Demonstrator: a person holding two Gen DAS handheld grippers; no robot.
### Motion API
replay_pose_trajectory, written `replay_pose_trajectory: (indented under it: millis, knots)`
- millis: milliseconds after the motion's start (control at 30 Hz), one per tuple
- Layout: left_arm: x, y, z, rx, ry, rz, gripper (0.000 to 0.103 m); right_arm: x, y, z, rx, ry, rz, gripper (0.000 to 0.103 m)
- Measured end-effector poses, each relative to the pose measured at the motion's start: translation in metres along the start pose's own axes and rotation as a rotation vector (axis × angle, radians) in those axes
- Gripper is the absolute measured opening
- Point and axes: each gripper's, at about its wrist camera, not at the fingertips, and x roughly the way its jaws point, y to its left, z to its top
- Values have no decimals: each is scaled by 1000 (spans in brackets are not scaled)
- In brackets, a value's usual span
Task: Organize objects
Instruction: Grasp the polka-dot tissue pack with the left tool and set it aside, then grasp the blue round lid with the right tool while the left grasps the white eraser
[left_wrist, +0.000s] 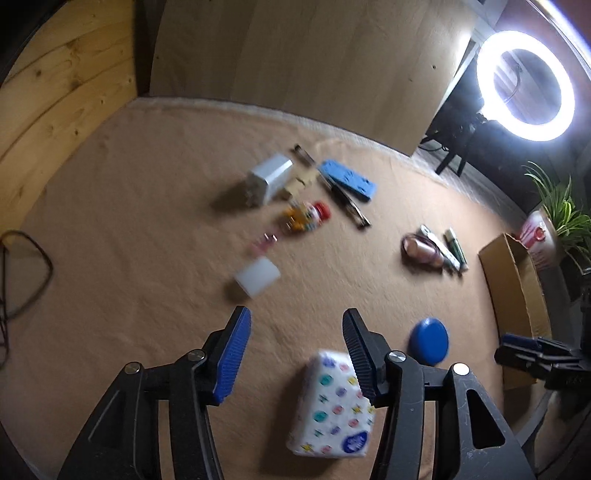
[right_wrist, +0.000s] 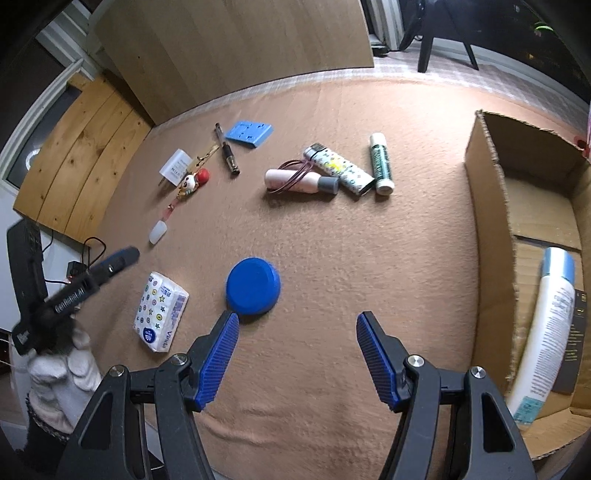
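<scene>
Surface (right_wrist: 332, 258): we see tan cloth.
Left tool (left_wrist: 295, 347): parted, empty; tissue pack (left_wrist: 332, 402) at 5 o'clock.
Right tool (right_wrist: 295, 332): parted, empty; blue lid (right_wrist: 253, 286) at 11 o'clock.

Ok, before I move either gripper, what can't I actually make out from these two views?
- Cardboard box: the right wrist view's edge cuts off its far side; only a white bottle shows inside.
- Tissue pack: in the left wrist view, the left gripper finger covers one corner.
- Small items near the white charger: motion-blurred in the left wrist view.
- Printed labels: too small to read.
</scene>
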Motion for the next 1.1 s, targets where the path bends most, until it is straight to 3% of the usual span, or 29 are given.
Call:
replay_pose_trajectory:
  millis: [200,367,533,700,933,1100]
  knots:
    - [17,0,19,71,-8,79,57,20,16,7,-22,7,-5,63]
    - [40,-5,26,127,33,124,57,41,31,10,-41,29,-26,63]
    - [55,-1,27,117,50,125,56,61,41,13,-48,57,-49,63]
    - [66,3,24,117,75,127,42,73,53,15,-90,68,-103,63]
    - [66,11,23,90,56,116,31,78,64,15,-156,73,-186,62]
    - [64,12,21,89,50,117,25,79,68,11,-209,69,-244,53]
